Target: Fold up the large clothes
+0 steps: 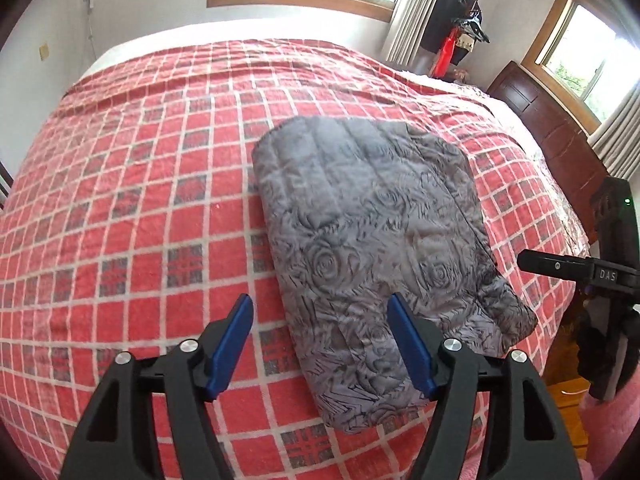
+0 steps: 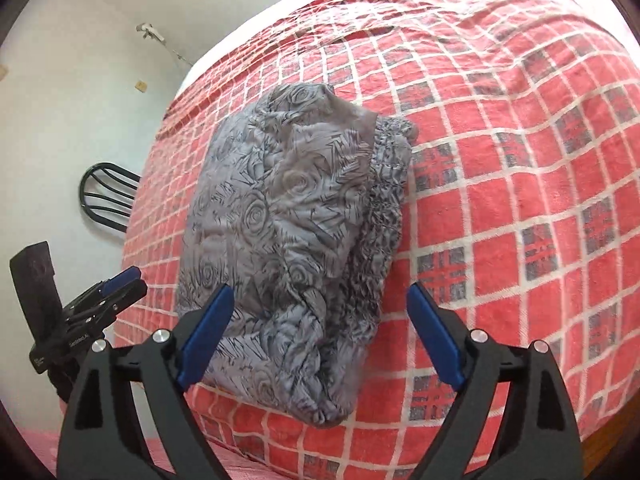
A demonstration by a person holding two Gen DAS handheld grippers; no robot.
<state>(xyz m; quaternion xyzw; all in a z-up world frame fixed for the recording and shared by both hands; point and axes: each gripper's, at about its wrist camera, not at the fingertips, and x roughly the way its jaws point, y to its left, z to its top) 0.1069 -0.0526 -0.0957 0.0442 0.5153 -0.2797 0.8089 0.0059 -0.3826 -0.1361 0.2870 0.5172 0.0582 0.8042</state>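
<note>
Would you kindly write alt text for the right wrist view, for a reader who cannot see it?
A folded grey rose-print garment lies on a bed with a red checked blanket. The right gripper hovers over its near end, blue-padded jaws open and empty. The left gripper shows at the left edge, beside a dark chair and white wall.

left gripper [image 1: 320, 308]: jaws apart, empty | right gripper [image 2: 320, 298]: jaws wide, empty

text: "DAS" | on: right claw [image 1: 532, 261] body, white letters | other print: unreadable
</note>
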